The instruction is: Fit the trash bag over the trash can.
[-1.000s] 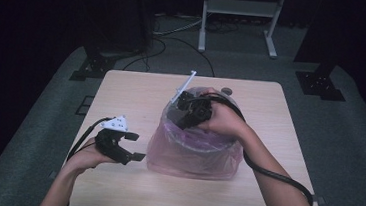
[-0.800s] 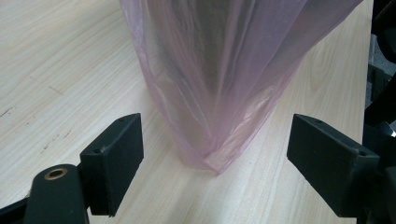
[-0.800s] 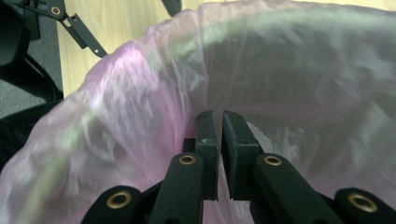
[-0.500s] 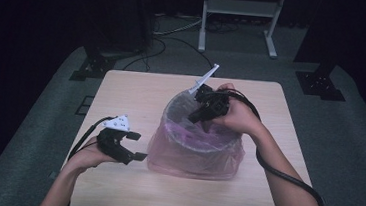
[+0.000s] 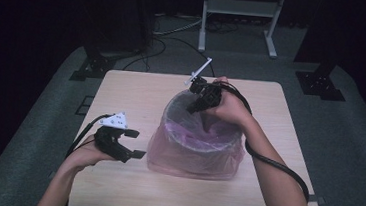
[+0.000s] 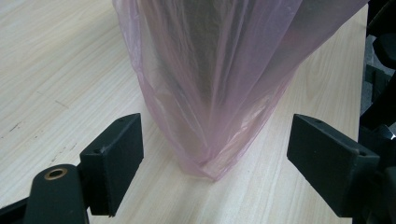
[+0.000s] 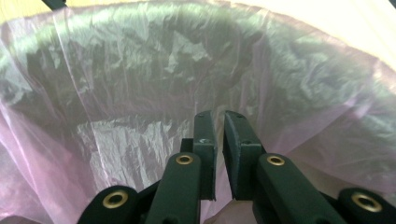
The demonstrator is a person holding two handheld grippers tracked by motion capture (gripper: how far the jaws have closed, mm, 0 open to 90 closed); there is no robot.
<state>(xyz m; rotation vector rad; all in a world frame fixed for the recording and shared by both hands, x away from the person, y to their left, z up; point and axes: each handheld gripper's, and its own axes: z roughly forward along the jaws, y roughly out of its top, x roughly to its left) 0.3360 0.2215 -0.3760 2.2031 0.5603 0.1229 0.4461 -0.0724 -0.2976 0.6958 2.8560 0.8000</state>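
1. The pink bag [image 5: 194, 156], centre of the high view, lines a bin [image 5: 200, 115]: thin, soft, slippery film. I would pinch its rim fold.
2. My right gripper [image 7: 219, 135] is nearly pressed together, holding nothing I can make out.
3. My left gripper [image 6: 215, 154] is spread on the surface [image 5: 136, 99].

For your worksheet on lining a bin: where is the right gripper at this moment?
In the high view, the right gripper hangs over the far rim of the bin, which stands mid-table in its pink bag.

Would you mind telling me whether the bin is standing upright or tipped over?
Upright. The bin stands on its base on the table, mouth upward, with the pink bag draped over its rim and down its sides.
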